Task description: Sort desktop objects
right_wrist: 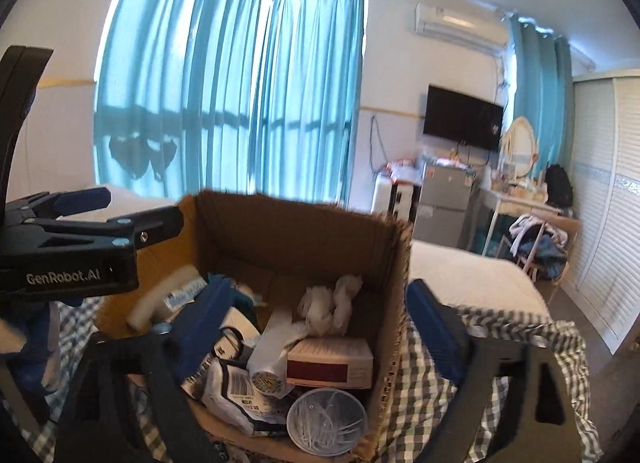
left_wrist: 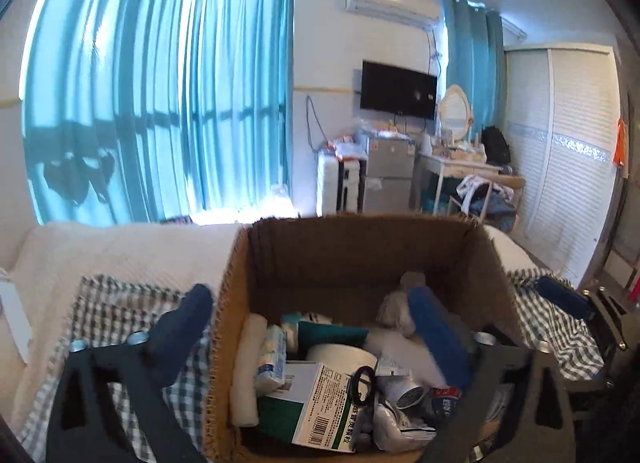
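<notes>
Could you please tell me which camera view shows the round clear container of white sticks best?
The right wrist view: the round clear container lies unobstructed at the cardboard box's near corner. In the left wrist view I cannot make it out among the clutter.

The only clearly readable words are "GenRobot.AI" in white on the black body of the left gripper (right_wrist: 82,219) at nine o'clock in the right wrist view, while the green-and-white box (left_wrist: 316,407) carries a barcode and Chinese print too small to read.
</notes>
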{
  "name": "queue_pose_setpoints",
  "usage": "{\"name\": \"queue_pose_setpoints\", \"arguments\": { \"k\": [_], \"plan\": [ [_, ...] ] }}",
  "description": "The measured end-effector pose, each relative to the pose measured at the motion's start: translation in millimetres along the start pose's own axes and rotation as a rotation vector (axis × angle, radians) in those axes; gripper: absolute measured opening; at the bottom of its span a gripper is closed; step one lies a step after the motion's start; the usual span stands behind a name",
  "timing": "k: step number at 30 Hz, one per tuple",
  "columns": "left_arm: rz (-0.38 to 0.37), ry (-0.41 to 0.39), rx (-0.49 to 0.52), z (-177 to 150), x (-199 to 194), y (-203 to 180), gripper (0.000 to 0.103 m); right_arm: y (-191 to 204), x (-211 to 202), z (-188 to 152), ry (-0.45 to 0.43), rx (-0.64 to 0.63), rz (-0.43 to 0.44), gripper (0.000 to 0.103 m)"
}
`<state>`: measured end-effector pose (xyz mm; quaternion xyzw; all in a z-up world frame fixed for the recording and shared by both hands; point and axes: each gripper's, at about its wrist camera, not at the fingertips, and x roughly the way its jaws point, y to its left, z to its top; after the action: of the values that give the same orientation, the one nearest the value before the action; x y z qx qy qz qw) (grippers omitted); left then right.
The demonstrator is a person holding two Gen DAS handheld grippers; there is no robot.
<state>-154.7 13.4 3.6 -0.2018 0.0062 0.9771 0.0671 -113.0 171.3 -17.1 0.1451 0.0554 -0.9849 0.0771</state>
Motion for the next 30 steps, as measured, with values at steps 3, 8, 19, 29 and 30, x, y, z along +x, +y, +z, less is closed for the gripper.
{"name": "queue_pose_setpoints", "arguments": {
  "k": [3,8,19,29,30],
  "plan": [
    [0.022,-0.003,0.009,7,-17,-2,0.103,4,-20,10,-0.016,0.005,-0.001,0.103],
    [0.018,0.078,-0.018,12,-44,-4,0.103,7,-46,15,0.035,0.025,0.021,0.103],
    [0.041,0.254,-0.021,-39,-72,-7,0.103,10,-76,-27,0.218,0.099,0.025,0.103],
    [0.043,0.313,-0.025,-89,-95,-22,0.103,20,-118,-89,0.253,0.076,0.015,0.103],
    [0.048,0.312,-0.024,-94,-98,-23,0.103,20,-121,-93,0.249,0.079,0.008,0.103]
  ]
}}
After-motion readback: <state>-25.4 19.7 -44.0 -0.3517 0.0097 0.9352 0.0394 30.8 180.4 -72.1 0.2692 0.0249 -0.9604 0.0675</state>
